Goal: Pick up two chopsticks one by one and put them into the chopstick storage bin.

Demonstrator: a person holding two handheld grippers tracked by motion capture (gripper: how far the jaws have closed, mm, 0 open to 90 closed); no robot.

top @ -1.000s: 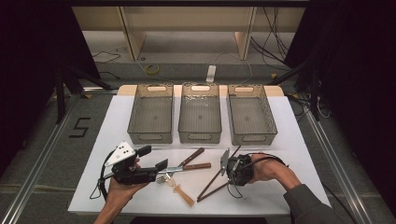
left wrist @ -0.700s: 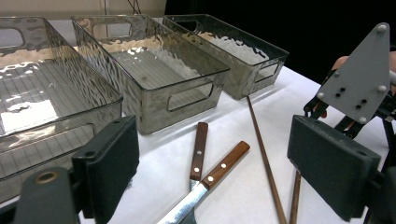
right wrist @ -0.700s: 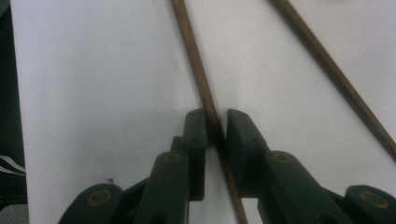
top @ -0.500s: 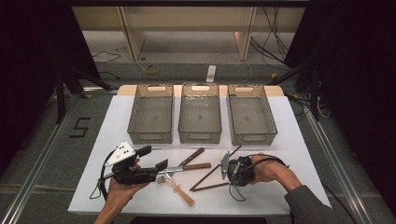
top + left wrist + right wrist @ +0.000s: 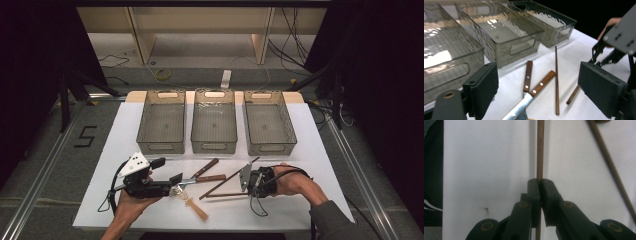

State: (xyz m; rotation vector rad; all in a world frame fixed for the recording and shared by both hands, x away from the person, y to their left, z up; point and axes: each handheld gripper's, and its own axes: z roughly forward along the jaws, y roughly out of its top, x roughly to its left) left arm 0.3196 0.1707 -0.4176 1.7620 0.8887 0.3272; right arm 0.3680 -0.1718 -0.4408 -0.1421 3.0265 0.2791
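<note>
While my right gripper (image 5: 246, 181) has just been closing its black jaws, they now stand pinched on the thin dark brown wooden chopstick (image 5: 539, 150), which runs straight up from between the pads in the right gripper view and lies low on the white table sheet (image 5: 320, 150) in the high view, in front of the three clear ribbed plastic bins (image 5: 214, 122). To do this pick well, I judge I should keep the pinch firm, lift straight so the stick stays level, and steer clear of the second brown chopstick (image 5: 227, 177) crossing just beside it. My left gripper (image 5: 175, 186) rests with its jaws spread wide, nothing between them, hovering near the two wood-handled knives with riveted grips (image 5: 534, 81). I cannot make out whether the held chopstick already sits off the sheet or rests on it; the near end of the stick is hidden behind the jaws. The light wooden-handled utensil (image 5: 194, 207) near my left hand is too small to identify, and the knife blades are partly cut off.
</note>
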